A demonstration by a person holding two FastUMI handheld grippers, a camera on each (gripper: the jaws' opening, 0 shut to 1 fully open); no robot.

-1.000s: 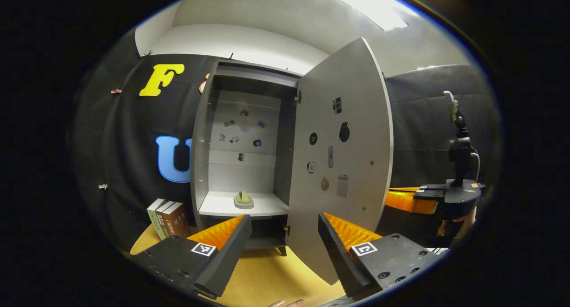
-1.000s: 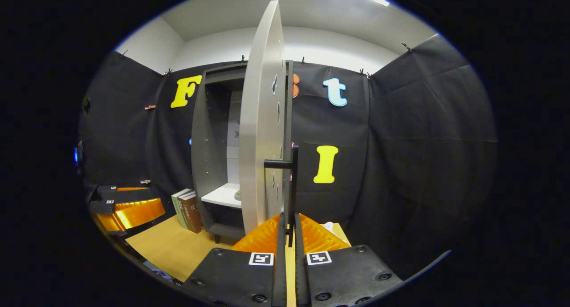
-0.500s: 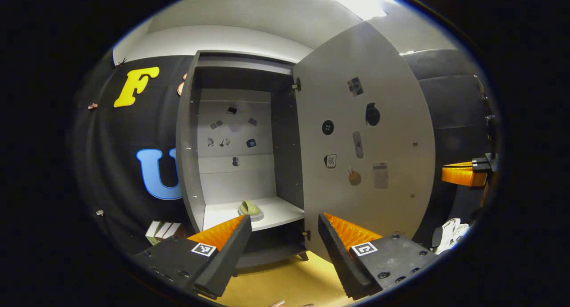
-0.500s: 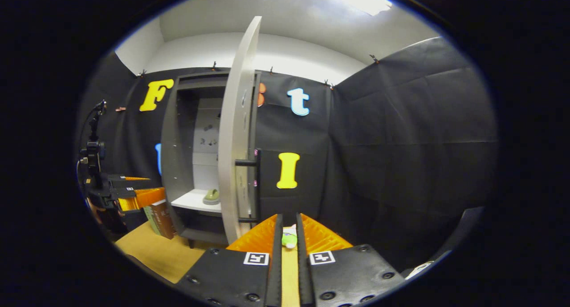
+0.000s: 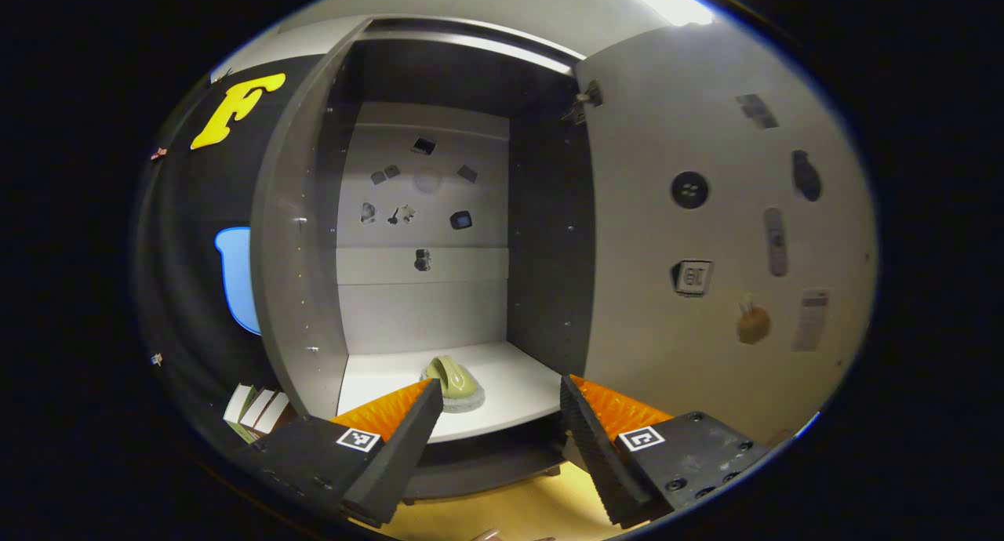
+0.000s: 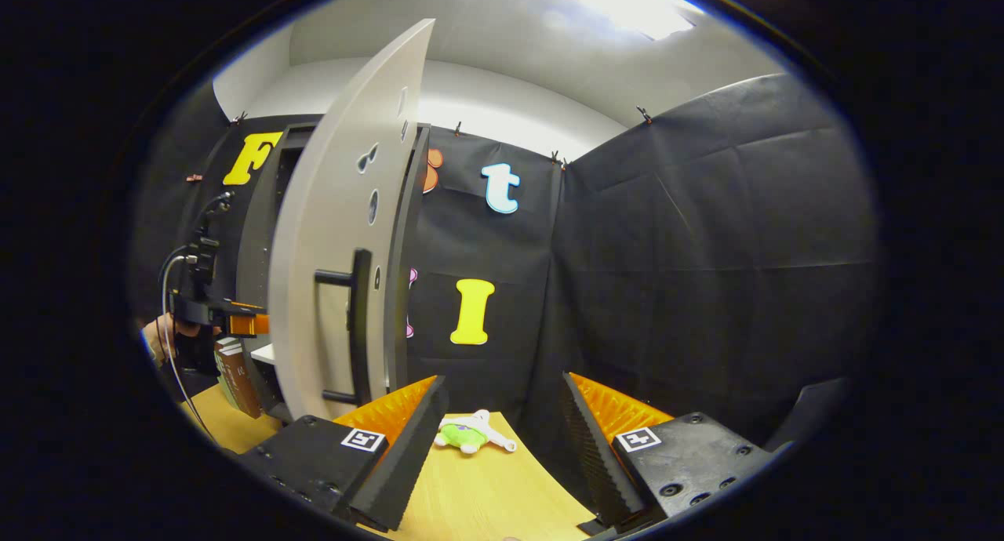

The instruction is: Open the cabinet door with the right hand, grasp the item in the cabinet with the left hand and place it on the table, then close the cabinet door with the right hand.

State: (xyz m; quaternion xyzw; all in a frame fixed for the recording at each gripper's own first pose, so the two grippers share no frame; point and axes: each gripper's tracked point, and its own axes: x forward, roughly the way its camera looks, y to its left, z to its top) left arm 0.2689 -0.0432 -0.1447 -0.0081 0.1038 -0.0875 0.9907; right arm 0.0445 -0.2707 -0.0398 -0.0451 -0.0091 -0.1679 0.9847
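Now the right gripper (image 6: pixel 502 415) gapes empty, off the handle (image 6: pixel 359 325); left gripper (image 5: pixel 498 415), open, nearer the item (image 5: pixel 455 383).

Booth walled by creased black cloth (image 6: pixel 706 235) clipped along its top edge, white wall (image 6: pixel 502 94) seen above it, bright ceiling light (image 6: pixel 620 0) overhead, yellow wooden table (image 6: pixel 478 486) below, books (image 5: pixel 255 408) stood beside the furniture.

With its jaws spread wide, the left gripper (image 5: pixel 502 415) faces the open cabinet (image 5: pixel 306 290), where a green item (image 5: pixel 453 383) sits on the white shelf (image 5: pixel 518 384) at 12 o'clock from the fingertips, the door (image 5: pixel 722 235) swung out at 2 o'clock.
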